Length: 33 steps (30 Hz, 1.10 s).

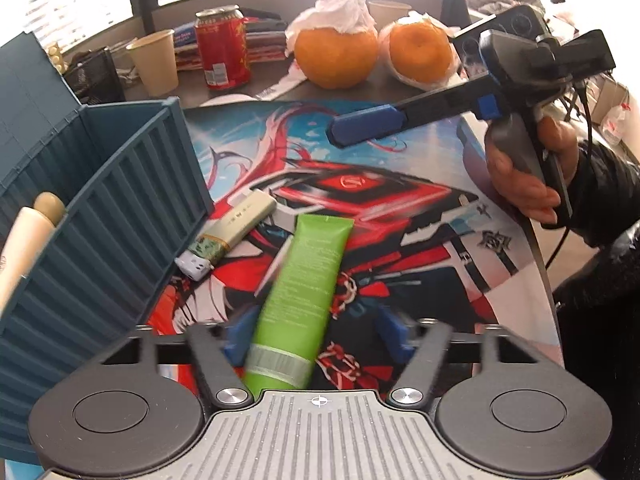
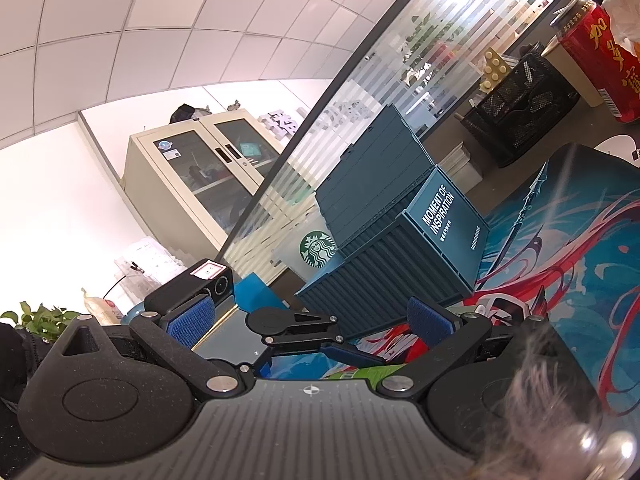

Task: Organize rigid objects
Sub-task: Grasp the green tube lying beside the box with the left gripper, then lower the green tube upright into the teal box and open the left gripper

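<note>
**A:** Left wrist view: report the left gripper (image 1: 316,332) and the item between its fingers.

**B:** A green tube (image 1: 304,292) lies lengthwise between the two blue fingers (image 1: 394,330), cap end toward the camera. The fingers stand part-way open. The left pad sits against the tube's side; a gap shows on the right, so a firm grip cannot be confirmed. The tube rests on the printed mat (image 1: 400,208) covering the counter (image 1: 352,88).

**A:** Adjacent items?

**B:** A cream lighter-shaped stick (image 1: 236,226) and a small white part (image 1: 194,266) lie just left of the tube, beside the wall of the blue-green crate (image 1: 120,216). A beige handle (image 1: 28,248) protrudes over the crate's rim. Further back: a red can (image 1: 223,48), a paper cup (image 1: 154,62), two oranges (image 1: 336,56).

**A:** Right gripper (image 2: 312,326)?

**B:** In the right wrist view its fingers stand wide apart with nothing between them. It points level toward the crate (image 2: 404,232). In the left wrist view a hand (image 1: 524,176) holds it above the mat's right side, well apart from the tube.
</note>
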### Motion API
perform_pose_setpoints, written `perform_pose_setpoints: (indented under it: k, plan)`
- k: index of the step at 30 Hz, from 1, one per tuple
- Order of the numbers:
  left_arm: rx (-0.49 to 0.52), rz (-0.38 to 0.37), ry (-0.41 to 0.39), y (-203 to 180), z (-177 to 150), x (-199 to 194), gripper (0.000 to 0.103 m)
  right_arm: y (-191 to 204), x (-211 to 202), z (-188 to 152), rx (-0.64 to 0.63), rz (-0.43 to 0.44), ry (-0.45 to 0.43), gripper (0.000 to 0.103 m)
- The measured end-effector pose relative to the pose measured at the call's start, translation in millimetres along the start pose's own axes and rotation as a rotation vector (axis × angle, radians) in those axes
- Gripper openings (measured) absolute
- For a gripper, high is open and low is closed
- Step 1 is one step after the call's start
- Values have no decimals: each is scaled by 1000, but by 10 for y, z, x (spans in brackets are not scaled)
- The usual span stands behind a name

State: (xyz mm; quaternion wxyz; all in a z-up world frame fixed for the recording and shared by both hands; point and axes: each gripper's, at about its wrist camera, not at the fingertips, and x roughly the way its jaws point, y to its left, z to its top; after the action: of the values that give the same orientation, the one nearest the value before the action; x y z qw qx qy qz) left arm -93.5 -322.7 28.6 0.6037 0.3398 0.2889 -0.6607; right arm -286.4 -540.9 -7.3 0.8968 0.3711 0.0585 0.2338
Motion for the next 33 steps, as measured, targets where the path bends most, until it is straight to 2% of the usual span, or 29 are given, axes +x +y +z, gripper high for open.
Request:
perform_pose_setpoints:
  k: [1,8,16,22,33]
  plan:
    - [-3,5,-3,-1,10,-6,32,-1,2,-2,1,-1,0,103]
    - [10,45,-2,-93,14,-17,31,1,1,-6,2,2,-3,103]
    - [27,53,-33,-148,49,-151,31,-12,-7,-3,6,2,-8,103]
    - [44,87,-65,-140,119,-380,31,-12,-8,-2,6,2,-8,103]
    - [71,205,-120,102,285,-917,31,-13,-13,4,11,3,-9,103]
